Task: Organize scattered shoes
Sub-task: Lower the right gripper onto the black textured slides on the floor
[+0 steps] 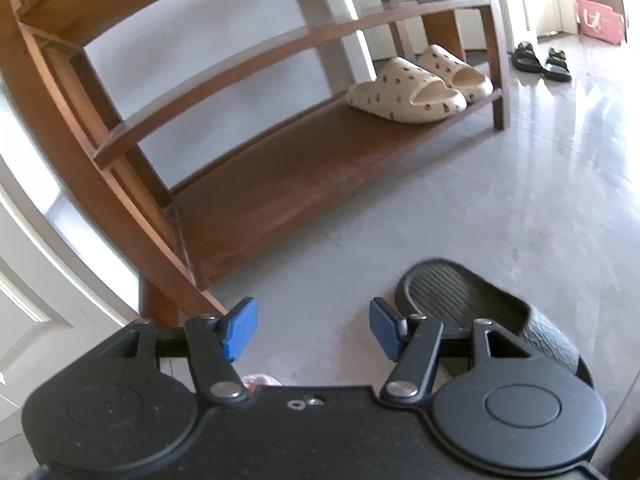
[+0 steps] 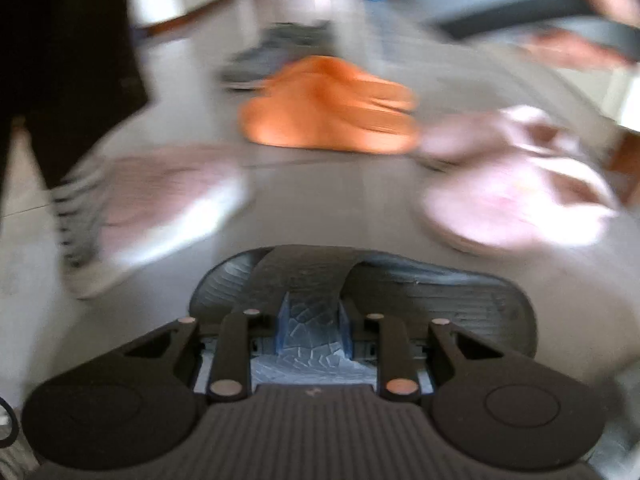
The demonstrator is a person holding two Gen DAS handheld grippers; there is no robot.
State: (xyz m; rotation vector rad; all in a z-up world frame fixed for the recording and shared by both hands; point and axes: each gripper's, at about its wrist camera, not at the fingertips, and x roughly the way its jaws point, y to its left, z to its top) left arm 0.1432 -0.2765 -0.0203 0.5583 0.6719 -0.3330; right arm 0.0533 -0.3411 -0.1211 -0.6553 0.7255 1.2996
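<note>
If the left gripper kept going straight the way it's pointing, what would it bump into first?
Probably the bare floor. The open left gripper points down at it. The wooden shoe rack lies beyond, and the black slipper is off to the right. Depth is hard to judge.

I am facing a brown wooden shelf unit (image 1: 256, 184) standing against a white wall (image 1: 224, 36); bright daylight is glaring off the glossy grey floor (image 1: 520, 200) at far right.

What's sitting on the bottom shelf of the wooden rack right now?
A pair of cream spotted slippers at the right end of the bottom shelf; the rest is bare wood. The left claw's body hides the shelf's near-left corner.
</note>
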